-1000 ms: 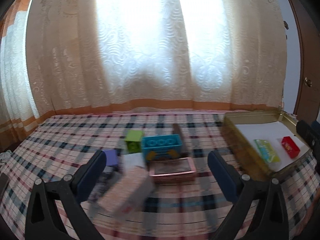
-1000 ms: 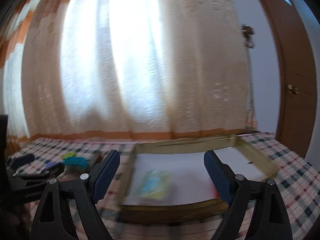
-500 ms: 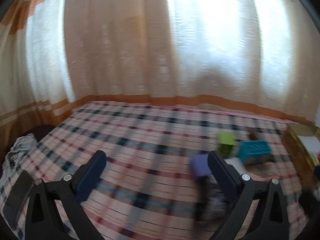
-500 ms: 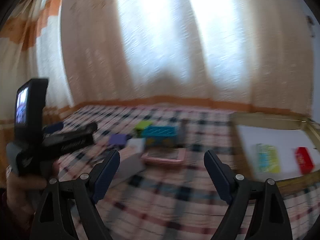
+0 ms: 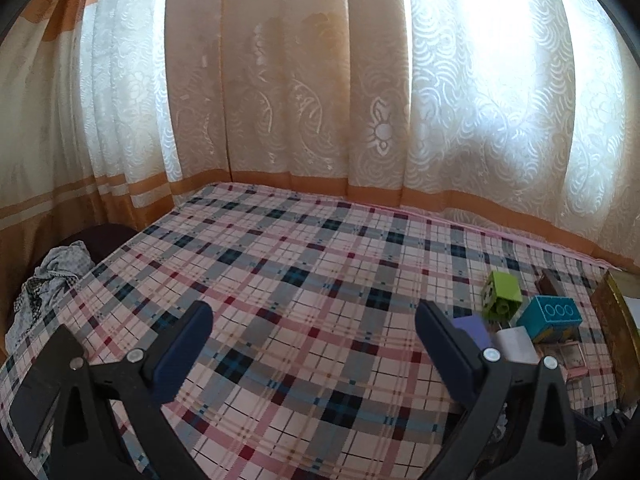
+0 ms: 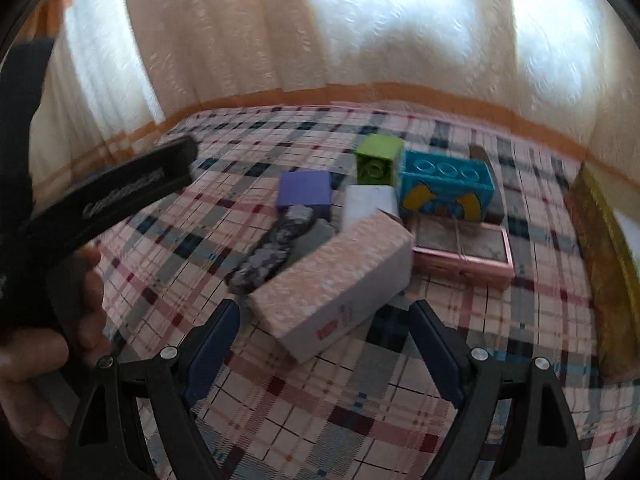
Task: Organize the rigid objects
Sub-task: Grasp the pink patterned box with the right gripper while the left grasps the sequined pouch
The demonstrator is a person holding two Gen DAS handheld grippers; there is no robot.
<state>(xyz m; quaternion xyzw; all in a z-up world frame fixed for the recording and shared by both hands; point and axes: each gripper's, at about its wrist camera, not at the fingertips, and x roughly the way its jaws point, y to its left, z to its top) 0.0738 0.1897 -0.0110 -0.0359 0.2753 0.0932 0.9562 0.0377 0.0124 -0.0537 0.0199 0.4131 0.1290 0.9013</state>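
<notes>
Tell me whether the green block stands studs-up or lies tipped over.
Tipped over. In the right wrist view the green block shows its hollow round underside toward the camera, beside the blue brick, whose studs face up.

On the plaid-covered bed [image 6: 320,420], a pale pink rectangular box [image 6: 332,276] lies nearest, tilted. Behind it sit a purple block [image 6: 306,194] at left, a white block [image 6: 370,202] beside it, then a green toy brick [image 6: 378,158] touching a blue toy brick [image 6: 448,186]. A pink-framed flat case [image 6: 464,250] lies before the blue brick, a gold-rimmed tray [image 6: 608,240] far right.
</notes>
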